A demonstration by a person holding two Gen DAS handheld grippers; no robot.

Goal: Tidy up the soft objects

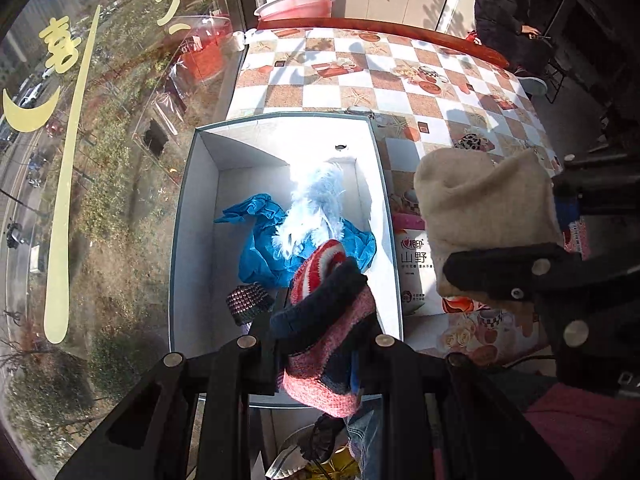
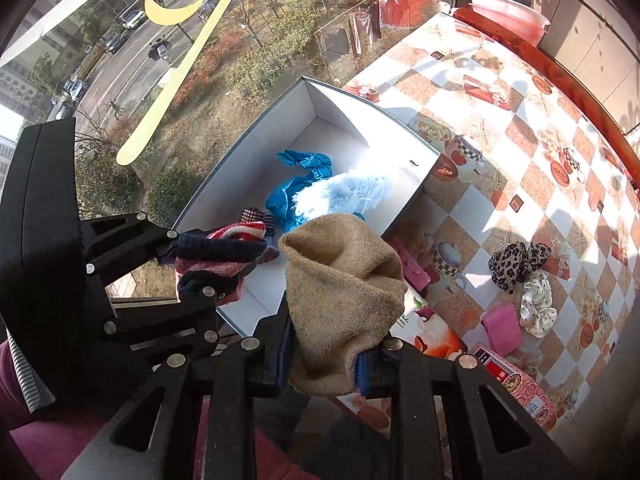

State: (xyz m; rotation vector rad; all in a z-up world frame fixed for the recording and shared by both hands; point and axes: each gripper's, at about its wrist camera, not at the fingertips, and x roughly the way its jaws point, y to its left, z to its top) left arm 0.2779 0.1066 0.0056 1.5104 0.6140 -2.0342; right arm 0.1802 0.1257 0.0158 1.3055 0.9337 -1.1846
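My left gripper [image 1: 324, 344] is shut on a striped knit hat [image 1: 328, 312] in red, white, navy and pink, held over the near end of an open white box [image 1: 192, 240]. Inside the box lie a blue cloth [image 1: 260, 252], a fluffy pale-blue piece [image 1: 316, 208] and a small dark knit item [image 1: 248, 300]. My right gripper [image 2: 324, 360] is shut on a beige knit hat [image 2: 344, 292] and hangs over the box's near corner [image 2: 256, 316]. The left gripper [image 2: 212, 264] with the striped hat [image 2: 236, 248] is just left of it.
On the checked tablecloth [image 2: 500, 120] lie a leopard scrunchie [image 2: 516, 260], a white dotted scrunchie [image 2: 536, 304], a pink cloth [image 2: 502, 328] and a red packet [image 2: 516, 384]. A tissue pack [image 1: 414, 264] lies beside the box. A window borders the left; a person [image 1: 504, 12] sits far right.
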